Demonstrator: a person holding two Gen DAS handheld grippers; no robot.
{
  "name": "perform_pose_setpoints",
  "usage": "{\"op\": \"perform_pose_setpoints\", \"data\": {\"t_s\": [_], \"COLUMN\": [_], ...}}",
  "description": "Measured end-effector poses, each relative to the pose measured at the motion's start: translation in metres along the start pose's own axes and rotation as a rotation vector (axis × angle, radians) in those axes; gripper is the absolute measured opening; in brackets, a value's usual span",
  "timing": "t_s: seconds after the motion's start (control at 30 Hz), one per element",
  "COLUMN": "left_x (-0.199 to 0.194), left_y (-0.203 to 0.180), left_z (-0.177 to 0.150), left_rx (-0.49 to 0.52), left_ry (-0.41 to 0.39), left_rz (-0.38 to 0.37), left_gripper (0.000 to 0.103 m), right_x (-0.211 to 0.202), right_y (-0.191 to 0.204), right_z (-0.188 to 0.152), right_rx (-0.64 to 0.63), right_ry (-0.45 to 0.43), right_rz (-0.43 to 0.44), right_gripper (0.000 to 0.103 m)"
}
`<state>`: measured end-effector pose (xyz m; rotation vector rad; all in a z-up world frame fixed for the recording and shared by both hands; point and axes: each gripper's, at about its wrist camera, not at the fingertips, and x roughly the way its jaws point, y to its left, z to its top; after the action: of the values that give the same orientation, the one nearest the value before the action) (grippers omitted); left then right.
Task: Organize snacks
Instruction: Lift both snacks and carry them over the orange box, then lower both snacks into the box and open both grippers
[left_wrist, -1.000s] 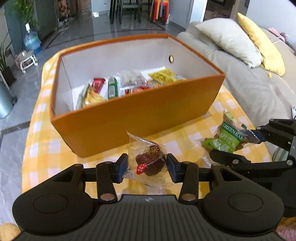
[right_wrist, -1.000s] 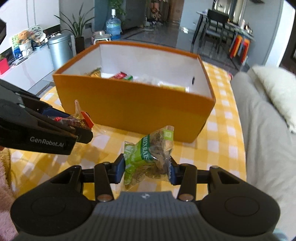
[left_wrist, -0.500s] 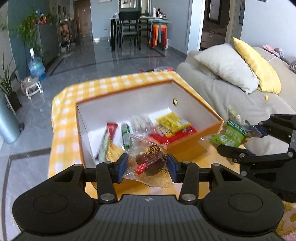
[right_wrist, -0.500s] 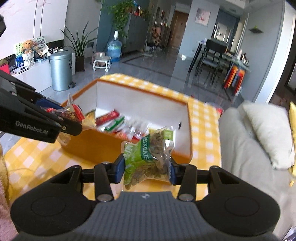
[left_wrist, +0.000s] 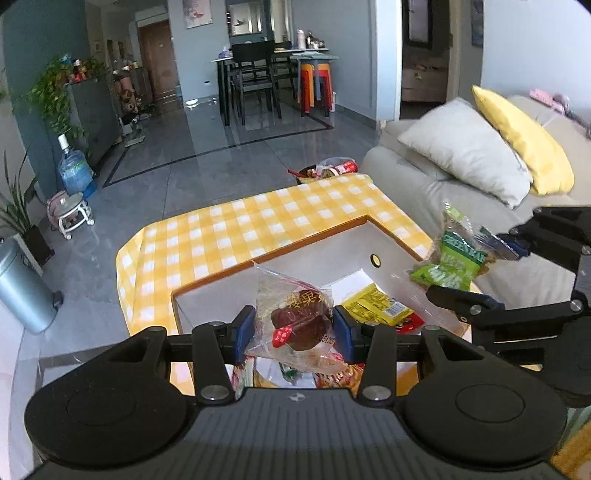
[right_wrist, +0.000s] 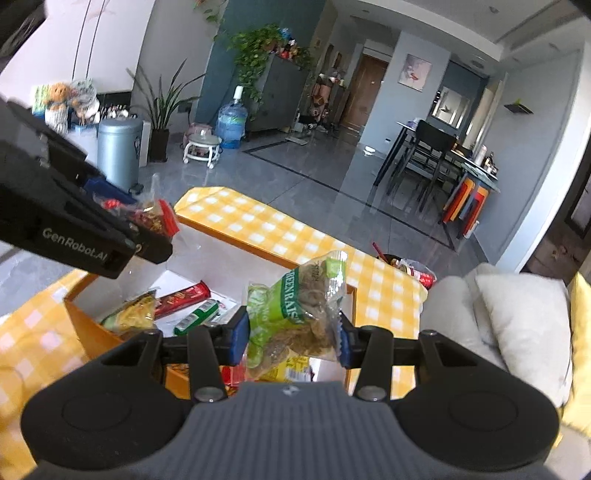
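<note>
My left gripper (left_wrist: 293, 330) is shut on a clear packet of dark dried fruit (left_wrist: 299, 321), held above the orange box (left_wrist: 280, 251). My right gripper (right_wrist: 291, 334) is shut on a green raisin packet (right_wrist: 295, 314), also over the box (right_wrist: 79, 314). In the left wrist view the raisin packet (left_wrist: 448, 260) hangs at the right, over the box's right rim. In the right wrist view the dried fruit packet (right_wrist: 155, 216) shows at the left in the other gripper. The white-lined box holds several snack packets, among them a yellow one (left_wrist: 376, 304) and a red one (right_wrist: 183, 297).
The box stands on a table with a yellow checked cloth (left_wrist: 236, 229). A grey sofa with a white cushion (left_wrist: 465, 151) and a yellow cushion (left_wrist: 524, 144) lies to the right. A small bin with wrappers (left_wrist: 325, 170) sits past the table's far end.
Both grippers rose and moved forward with their packets, from in front of the box's near wall to above its open top. Neither grip changed.
</note>
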<state>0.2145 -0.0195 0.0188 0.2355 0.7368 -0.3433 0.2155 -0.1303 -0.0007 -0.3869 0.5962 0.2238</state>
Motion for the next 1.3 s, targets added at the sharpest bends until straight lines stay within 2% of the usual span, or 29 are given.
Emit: {"op": "perform_pose_setpoints", "data": {"t_s": [0.2, 0.5, 0.9, 1.17, 1.3], "left_x": [0.034, 0.09, 0.142, 0.172, 0.175], "left_y": [0.005, 0.018, 0.021, 0.022, 0.02], "left_z": [0.005, 0.002, 0.001, -0.007, -0.008], "left_rx": [0.01, 0.045, 0.042, 0.026, 0.028], "left_ry": [0.083, 0.229, 0.357, 0.444, 0.448], "left_rz": [-0.035, -0.002, 0.0, 0.009, 0.002], "left_gripper": [0.051, 0.051, 0.051, 0.051, 0.051], "right_x": [0.034, 0.092, 0.162, 0.19, 0.197], "right_y": [-0.002, 0.003, 0.018, 0.023, 0.021], "right_z": [0.006, 0.006, 0.0, -0.007, -0.011], "right_rx": [-0.092, -0.185, -0.293, -0.346, -0.333], "right_ry": [0.051, 0.142, 0.24, 0.311, 0.348], "right_rz": [0.002, 0.024, 0.024, 0.036, 0.052], "right_gripper": [0.044, 0.044, 0.044, 0.044, 0.045]}}
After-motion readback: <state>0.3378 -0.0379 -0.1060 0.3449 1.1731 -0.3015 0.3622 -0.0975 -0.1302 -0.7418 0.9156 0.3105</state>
